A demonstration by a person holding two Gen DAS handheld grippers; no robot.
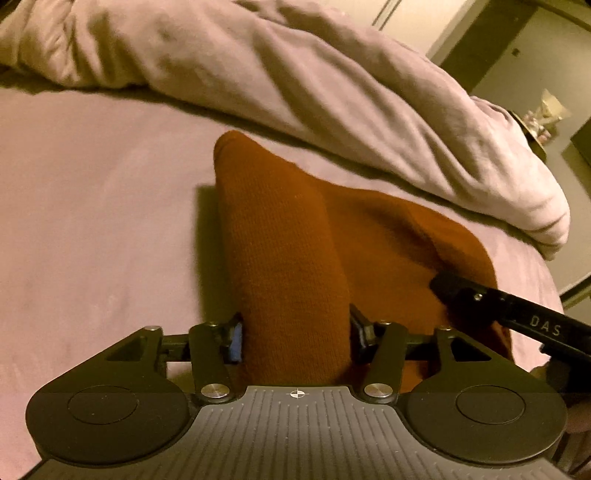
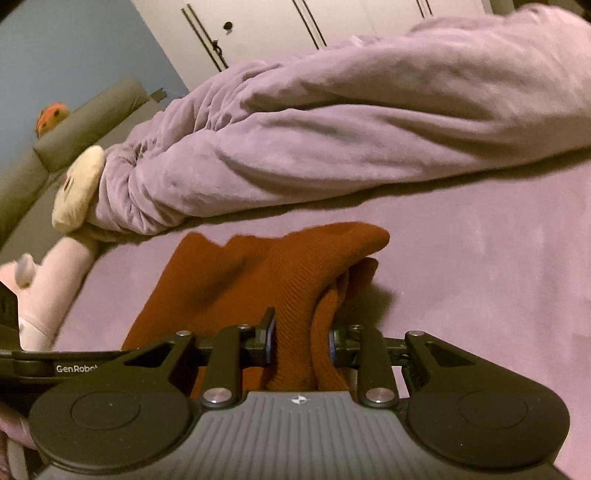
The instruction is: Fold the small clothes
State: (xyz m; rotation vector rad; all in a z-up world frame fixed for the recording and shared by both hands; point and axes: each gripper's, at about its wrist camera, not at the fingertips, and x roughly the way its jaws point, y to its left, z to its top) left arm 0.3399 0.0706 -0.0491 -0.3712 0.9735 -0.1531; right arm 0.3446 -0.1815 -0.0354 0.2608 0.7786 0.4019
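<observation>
A rust-brown knit garment lies on the purple bed sheet. My left gripper is shut on one bunched edge of it, lifted off the sheet. My right gripper is shut on another bunched edge of the same garment, which drapes forward from the jaws onto the sheet. The right gripper's black arm shows at the right of the left wrist view, against the cloth. The left gripper's arm shows at the left of the right wrist view.
A rumpled lilac duvet lies across the bed behind the garment, also in the right wrist view. Pale plush toys and a grey bolster sit at the far left. Wardrobe doors stand behind.
</observation>
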